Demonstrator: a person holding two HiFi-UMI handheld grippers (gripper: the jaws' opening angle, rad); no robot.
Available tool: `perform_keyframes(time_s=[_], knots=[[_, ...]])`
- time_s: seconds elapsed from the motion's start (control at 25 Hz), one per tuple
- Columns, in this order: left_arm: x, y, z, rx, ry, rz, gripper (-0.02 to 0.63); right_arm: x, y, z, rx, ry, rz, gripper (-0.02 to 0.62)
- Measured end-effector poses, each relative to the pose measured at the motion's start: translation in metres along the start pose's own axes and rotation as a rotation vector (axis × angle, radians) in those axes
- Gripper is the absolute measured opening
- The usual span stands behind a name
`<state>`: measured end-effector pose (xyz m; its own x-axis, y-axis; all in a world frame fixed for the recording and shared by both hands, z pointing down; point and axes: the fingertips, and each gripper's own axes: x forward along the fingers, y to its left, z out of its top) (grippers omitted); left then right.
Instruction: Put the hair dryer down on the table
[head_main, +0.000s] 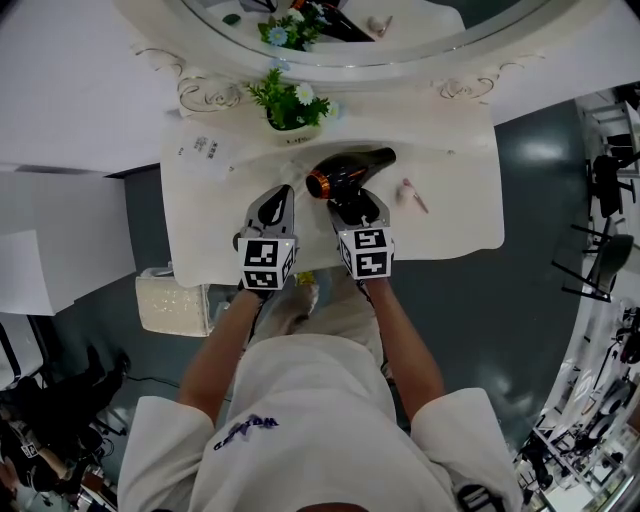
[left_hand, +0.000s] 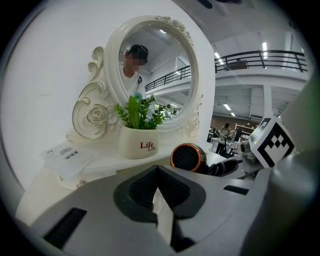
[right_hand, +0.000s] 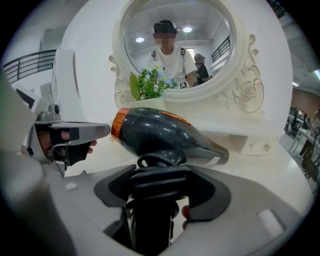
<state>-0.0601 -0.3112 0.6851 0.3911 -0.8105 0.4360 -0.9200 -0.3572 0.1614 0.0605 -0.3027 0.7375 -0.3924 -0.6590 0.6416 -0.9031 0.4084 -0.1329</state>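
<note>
The black hair dryer (head_main: 348, 170) with an orange rear ring hangs over the white dressing table (head_main: 455, 215), nozzle pointing right. My right gripper (head_main: 357, 210) is shut on its handle, with the coiled cord bunched between the jaws. In the right gripper view the dryer body (right_hand: 160, 134) lies crosswise just beyond the gripper (right_hand: 152, 190). My left gripper (head_main: 276, 203) hovers beside it on the left, shut and empty. From the left gripper view, the dryer's orange ring (left_hand: 187, 157) shows to the right past the left gripper (left_hand: 159, 202).
A white pot of green plants (head_main: 290, 108) stands at the back by the oval mirror (head_main: 420, 55). A flat plastic packet (head_main: 205, 150) lies at the table's left. A small pink item (head_main: 413, 194) lies right of the dryer. A beige stool (head_main: 175, 300) sits below the left edge.
</note>
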Motion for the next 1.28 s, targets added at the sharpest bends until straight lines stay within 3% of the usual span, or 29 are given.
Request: perform_keyframes(time_s=[0.48,1.28], knots=[[0.001,0.002,-0.009,-0.006,0.023,0.003,0.008,0.012,-0.004,-0.012,-0.038,0.043,-0.023,0.316],[-0.006,-0.005,-0.018,-0.025,0.031,-0.001,0.008,0.035,0.004,-0.046,0.023,0.159,0.02,0.325]])
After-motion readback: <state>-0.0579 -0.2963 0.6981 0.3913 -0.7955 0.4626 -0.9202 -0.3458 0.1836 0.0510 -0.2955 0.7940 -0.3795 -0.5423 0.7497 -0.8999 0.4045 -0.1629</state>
